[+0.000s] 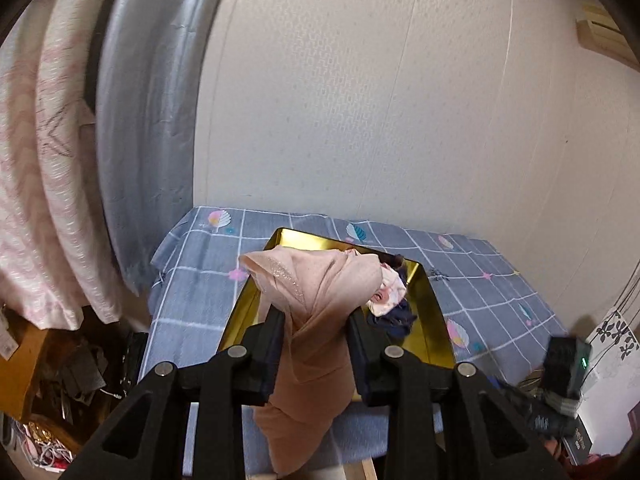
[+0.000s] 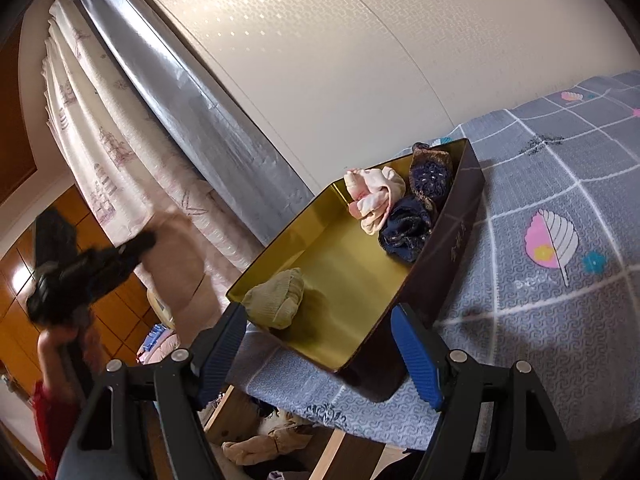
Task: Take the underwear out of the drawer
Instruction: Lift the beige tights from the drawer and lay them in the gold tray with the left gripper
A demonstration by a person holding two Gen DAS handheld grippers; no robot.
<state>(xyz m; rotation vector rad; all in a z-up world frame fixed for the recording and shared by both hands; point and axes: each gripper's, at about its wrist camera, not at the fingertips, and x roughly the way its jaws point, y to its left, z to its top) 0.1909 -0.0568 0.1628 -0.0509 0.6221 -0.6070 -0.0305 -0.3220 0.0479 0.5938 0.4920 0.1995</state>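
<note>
Peach-coloured underwear (image 1: 316, 320) was clamped between the black fingers (image 1: 268, 344) of the left gripper (image 1: 314, 354), its jaws drawn close on the fabric, with a bunched end poking out ahead and a long tail hanging down below. It hung in the air above the near end of the drawer (image 1: 248, 312), a gold-lined open box that sat on a grey checked cloth (image 1: 200, 280) with leaf prints. From the right wrist view the left gripper (image 2: 136, 248) showed only as a dark blur off to the left with pale fabric (image 2: 176, 256) trailing from it.

More rolled pieces remained in the drawer (image 2: 452, 232): a pale yellow-green one (image 2: 276, 296) at the near corner, and a pink-and-cream one (image 2: 376, 196), a dark navy one (image 2: 408, 232) and a brown-trimmed navy one (image 2: 432, 172) grouped at the far side.

With blue-padded fingers (image 2: 416, 356) spread wide and nothing between them, the right gripper (image 2: 320, 352) hovered at the drawer's near end. Curtains (image 2: 100, 148) hung beside a pale wall (image 2: 340, 60).
</note>
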